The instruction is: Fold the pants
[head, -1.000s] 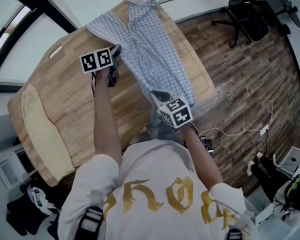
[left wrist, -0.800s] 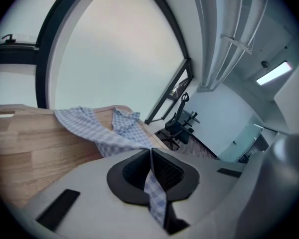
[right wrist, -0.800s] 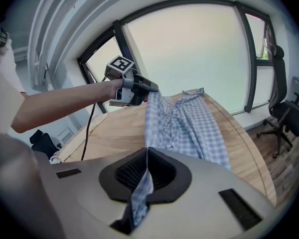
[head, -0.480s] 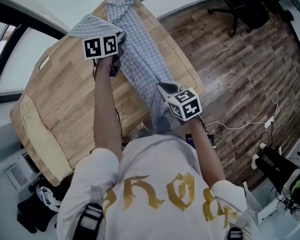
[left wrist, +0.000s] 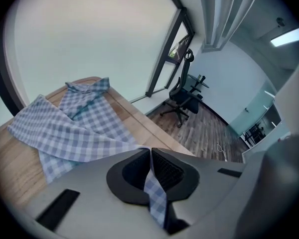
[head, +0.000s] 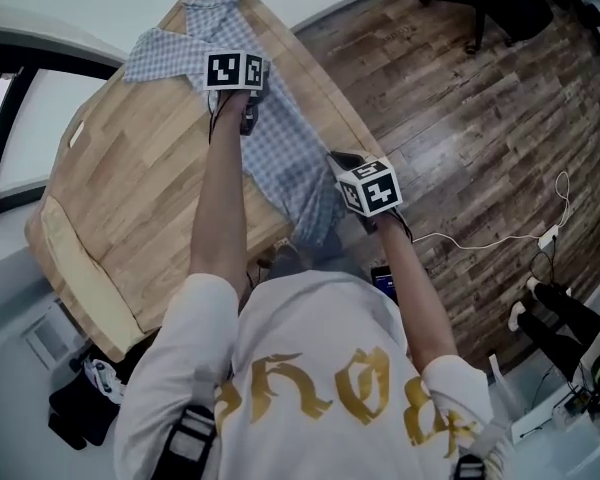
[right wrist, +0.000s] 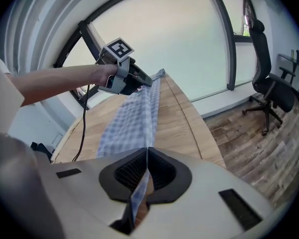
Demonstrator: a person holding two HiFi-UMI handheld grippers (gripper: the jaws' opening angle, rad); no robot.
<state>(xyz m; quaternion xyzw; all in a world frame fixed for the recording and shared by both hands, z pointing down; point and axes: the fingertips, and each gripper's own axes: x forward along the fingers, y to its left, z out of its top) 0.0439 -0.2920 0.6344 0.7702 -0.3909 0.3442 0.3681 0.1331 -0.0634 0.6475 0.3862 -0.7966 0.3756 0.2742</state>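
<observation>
The left gripper [left wrist: 149, 151] is clenching a thin fold of the checked pants [head: 280, 153] between its jaws. Compared with a second ago it is no longer standing at the left border of the cloth. It is now hanging over the middle, because it has been carrying that edge across to the right. I am judging from this that one leg is being laid over the other. This lengthwise fold is under way but not yet put down. Ahead and to the left of this gripper, a wide flap is lying spread on the wooden table [head: 130, 198]. The pants are running long and narrow, from the far corner beyond the left gripper back to the near right edge. There the right gripper [right wrist: 147, 149] is pinching the near end tightly. Which end is the waist I am not able to tell.
</observation>
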